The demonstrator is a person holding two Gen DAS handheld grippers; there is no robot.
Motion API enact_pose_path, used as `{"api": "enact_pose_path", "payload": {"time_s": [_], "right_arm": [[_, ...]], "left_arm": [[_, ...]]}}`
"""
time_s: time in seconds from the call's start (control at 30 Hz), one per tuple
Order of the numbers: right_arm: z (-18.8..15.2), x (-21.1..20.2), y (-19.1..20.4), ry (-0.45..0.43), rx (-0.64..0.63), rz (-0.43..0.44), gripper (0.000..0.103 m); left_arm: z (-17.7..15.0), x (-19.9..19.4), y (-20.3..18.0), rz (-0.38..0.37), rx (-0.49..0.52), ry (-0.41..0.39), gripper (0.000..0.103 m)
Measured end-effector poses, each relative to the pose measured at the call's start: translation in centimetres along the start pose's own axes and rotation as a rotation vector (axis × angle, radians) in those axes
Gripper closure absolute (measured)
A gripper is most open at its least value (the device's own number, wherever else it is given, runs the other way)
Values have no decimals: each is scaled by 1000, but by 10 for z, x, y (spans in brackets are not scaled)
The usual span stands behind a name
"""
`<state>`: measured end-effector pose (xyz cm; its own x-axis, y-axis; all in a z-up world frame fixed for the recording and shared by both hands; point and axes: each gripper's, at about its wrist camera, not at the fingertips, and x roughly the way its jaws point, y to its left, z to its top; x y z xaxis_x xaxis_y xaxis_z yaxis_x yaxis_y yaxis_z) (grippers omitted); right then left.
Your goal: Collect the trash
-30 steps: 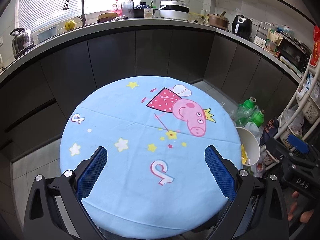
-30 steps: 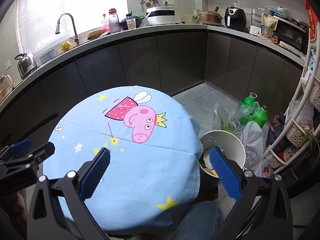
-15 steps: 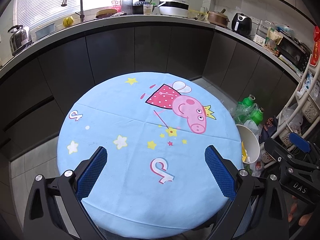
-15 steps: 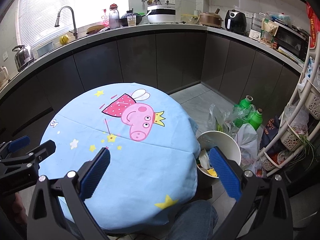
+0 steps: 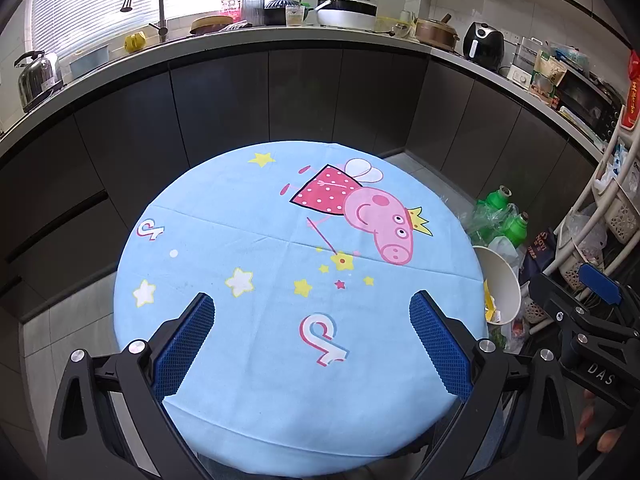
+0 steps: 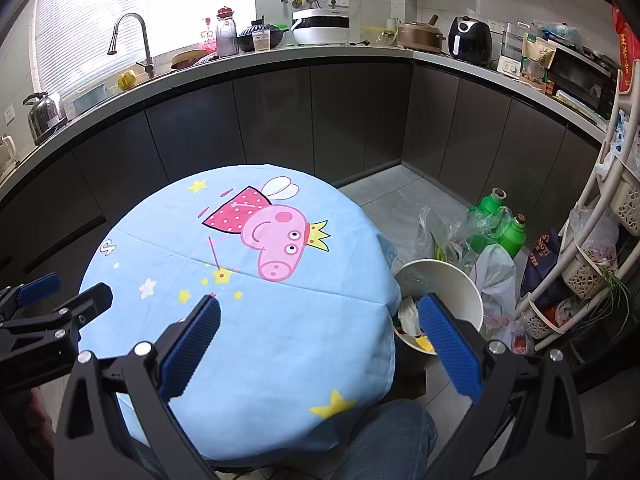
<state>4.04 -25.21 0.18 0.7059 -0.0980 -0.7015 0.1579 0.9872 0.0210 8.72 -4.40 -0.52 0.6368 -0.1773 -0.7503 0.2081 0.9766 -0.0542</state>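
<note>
A round table with a light blue cartoon-pig cloth (image 5: 248, 240) (image 6: 248, 320) fills both views; no loose item lies on it. A white bin (image 5: 505, 280) (image 6: 460, 284) holding paper scraps and a yellow wrapper stands on the floor at the table's right edge. My left gripper (image 5: 311, 322) hangs open above the near part of the cloth, nothing between its blue pads. My right gripper (image 6: 319, 325) is open too, spanning the table's right edge and the bin. Each gripper shows at the side of the other's view.
Green bottles (image 6: 494, 204) and plastic bags (image 6: 496, 276) crowd the floor behind the bin. A white basket rack (image 6: 592, 248) stands at the far right. Dark cabinets (image 5: 240, 104) under a cluttered counter curve around the back. A jeans-clad knee (image 6: 388, 436) is below the table.
Both views have drifted slightly; the table sits a little lower and nearer in the frames. The grippers stay open and hold nothing.
</note>
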Motion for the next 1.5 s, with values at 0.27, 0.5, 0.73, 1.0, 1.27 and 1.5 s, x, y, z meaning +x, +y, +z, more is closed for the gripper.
{"api": "enact_pose_path", "payload": {"time_s": [0.27,0.5,0.73,1.0,1.27,1.5], "right_arm": [[-1,0,-2,0,3,-2,3],[-1,-1,-2,-2,5,-6,3],[-1,-1,-2,-1,5,-7,3],[-1,-1,-2,-2,5,-6,3],[-1,-1,-2,-3,5,-7,3],[-1,-1,-2,-3,5,-6,3]], "left_arm": [[-1,1,-2,0,6,1,9],[-1,0,-2,-1,4,1,9],[0,0,-2,-1,6,1,9],[-1,0,-2,0,4,1,9],[0,-2,-4,2,5,-1,9],[1,-3,-5,3,5,-3,9]]}}
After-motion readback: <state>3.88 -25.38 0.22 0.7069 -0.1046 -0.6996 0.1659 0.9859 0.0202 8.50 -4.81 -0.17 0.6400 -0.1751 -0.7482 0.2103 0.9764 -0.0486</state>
